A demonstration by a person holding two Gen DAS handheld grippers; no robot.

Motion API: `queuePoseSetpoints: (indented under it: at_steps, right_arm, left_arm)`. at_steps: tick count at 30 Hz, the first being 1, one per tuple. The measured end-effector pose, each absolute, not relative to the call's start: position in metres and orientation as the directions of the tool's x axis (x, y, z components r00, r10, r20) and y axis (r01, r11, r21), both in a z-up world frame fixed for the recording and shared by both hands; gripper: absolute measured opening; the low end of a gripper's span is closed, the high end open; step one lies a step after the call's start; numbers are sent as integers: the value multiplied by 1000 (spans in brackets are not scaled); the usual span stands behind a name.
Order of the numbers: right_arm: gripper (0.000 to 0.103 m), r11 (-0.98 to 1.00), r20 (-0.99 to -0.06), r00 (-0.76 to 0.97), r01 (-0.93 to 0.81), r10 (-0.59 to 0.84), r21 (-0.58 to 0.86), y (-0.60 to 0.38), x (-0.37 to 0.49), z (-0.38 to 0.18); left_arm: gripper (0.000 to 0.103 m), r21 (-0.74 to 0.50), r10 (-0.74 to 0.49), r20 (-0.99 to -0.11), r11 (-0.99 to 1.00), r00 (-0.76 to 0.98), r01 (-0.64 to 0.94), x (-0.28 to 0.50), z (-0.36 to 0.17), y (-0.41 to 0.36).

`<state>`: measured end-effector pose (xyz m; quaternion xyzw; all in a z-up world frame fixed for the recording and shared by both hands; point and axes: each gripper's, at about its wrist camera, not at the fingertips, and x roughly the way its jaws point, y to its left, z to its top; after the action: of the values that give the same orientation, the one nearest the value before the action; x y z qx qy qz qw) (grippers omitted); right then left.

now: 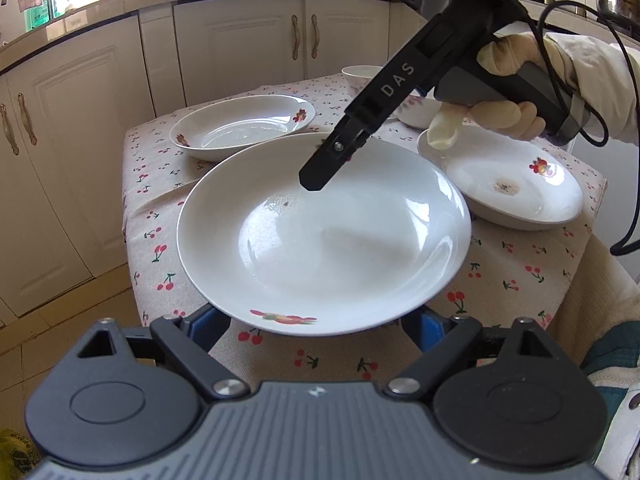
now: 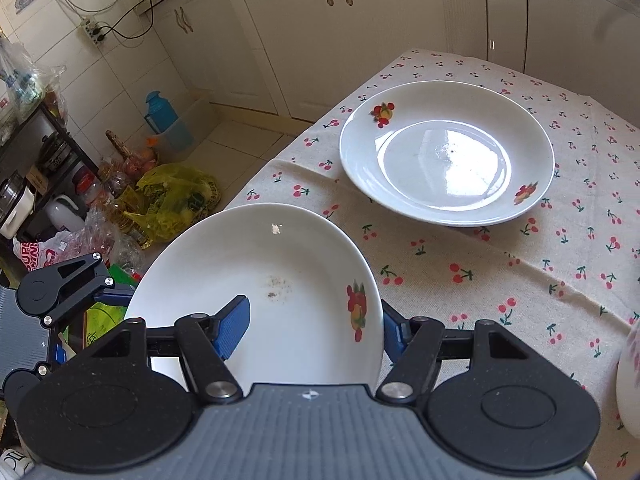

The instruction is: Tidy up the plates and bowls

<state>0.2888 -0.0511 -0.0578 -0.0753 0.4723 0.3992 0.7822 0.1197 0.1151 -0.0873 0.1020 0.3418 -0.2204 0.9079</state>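
Observation:
A white deep plate (image 1: 324, 240) (image 2: 272, 280) with a fruit print and a few crumbs hangs above the near-left corner of the cherry-cloth table (image 1: 520, 272) (image 2: 480, 280). My right gripper (image 1: 320, 160) (image 2: 314, 326) is shut on its rim, one blue pad (image 2: 234, 326) inside and the other outside. My left gripper (image 1: 312, 316) (image 2: 88, 320) reaches under the opposite rim. Its blue fingers (image 1: 210, 322) straddle the plate's underside with their tips hidden. A second plate (image 1: 240, 128) (image 2: 448, 152) lies at the far left of the table. A stained third plate (image 1: 516, 188) lies at the right.
Two white bowls (image 1: 362, 76) (image 1: 416, 112) stand at the table's far end, and one bowl (image 2: 628, 380) shows at the right edge. A gloved hand (image 1: 508, 116) holds the right gripper. Cabinets (image 1: 248, 40) line the walls. Bags and bottles (image 2: 172, 196) crowd the floor.

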Motion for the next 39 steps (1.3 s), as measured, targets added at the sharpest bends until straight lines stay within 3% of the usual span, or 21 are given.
queuePoseSetpoints:
  at_steps: [24, 30, 32, 34, 39]
  right_arm:
    - [72, 710, -810, 273, -666, 518, 230, -56, 309, -72]
    - [81, 704, -809, 267, -671, 523, 233, -55, 305, -71]
    - [94, 698, -802, 264, -672, 537, 246, -56, 304, -70]
    - [99, 700, -798, 286, -679, 530, 221, -55, 300, -67]
    - [103, 702, -791, 327, -691, 517, 173, -56, 290, -57]
  left_arm:
    - [91, 31, -334, -667, 881, 666, 472, 140, -94, 106]
    - [93, 43, -326, -662, 883, 675, 468, 136, -93, 105]
    - [94, 45, -323, -658, 885, 680, 463, 134, -92, 106]
    - [95, 39, -322, -656, 888, 682, 457, 133, -90, 108]
    - [96, 29, -308, -660, 901, 685, 433, 126, -86, 113]
